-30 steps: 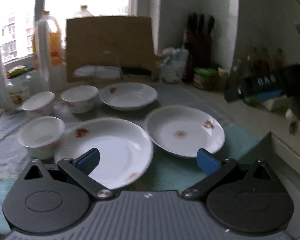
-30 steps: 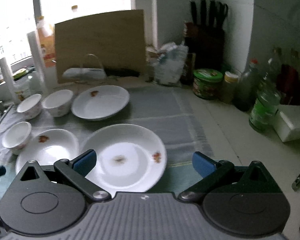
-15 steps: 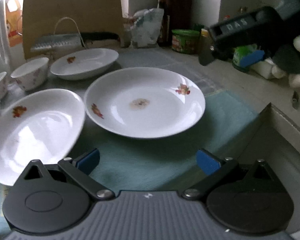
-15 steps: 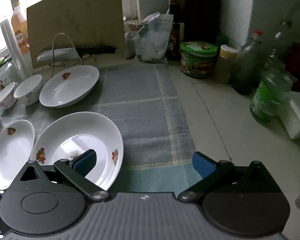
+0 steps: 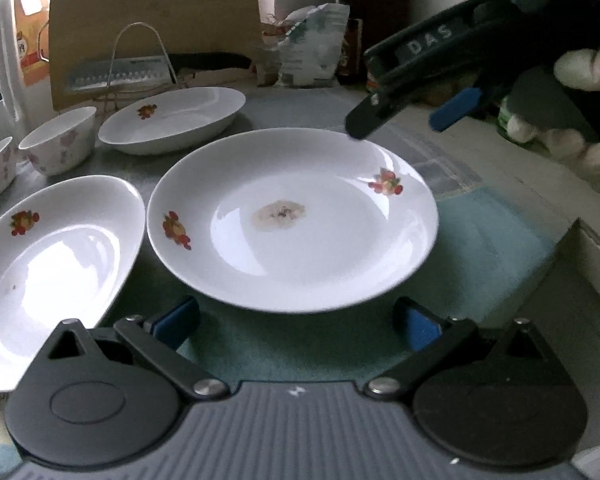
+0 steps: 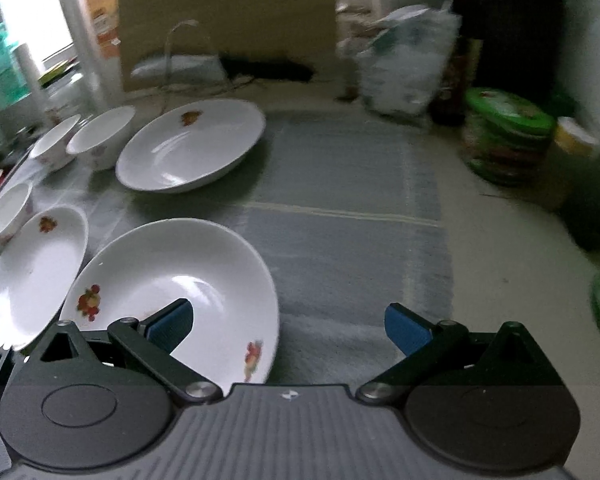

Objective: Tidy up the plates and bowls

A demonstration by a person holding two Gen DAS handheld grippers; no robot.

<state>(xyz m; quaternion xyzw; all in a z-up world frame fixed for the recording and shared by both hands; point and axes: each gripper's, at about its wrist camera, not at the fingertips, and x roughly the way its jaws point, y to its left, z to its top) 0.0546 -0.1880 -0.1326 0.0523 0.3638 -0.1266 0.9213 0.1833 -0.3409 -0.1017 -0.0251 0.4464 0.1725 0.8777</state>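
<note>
A white flowered plate [image 5: 296,216] lies on the cloth just ahead of my open, empty left gripper [image 5: 296,326]. A second plate [image 5: 52,264] lies to its left, and a third plate [image 5: 172,120] sits behind. Small white bowls [image 5: 58,146] stand at the far left. My right gripper [image 5: 412,114] shows in the left wrist view, open, above the near plate's far right rim. In the right wrist view my right gripper [image 6: 288,326] is open and empty, its left finger over the near plate [image 6: 180,300]. The other plates [image 6: 32,276] [image 6: 192,144] and bowls [image 6: 100,142] lie to the left.
A wooden board [image 5: 152,20] leans at the back with a wire rack [image 5: 140,64] before it. A bag [image 6: 408,64], a green-lidded jar [image 6: 504,136] and bottles stand at the back right. A sink edge [image 5: 596,240] is at the right.
Both grippers have moved forward and lower toward the near plate. The right gripper now hovers close over its far right rim. Both stay open.
</note>
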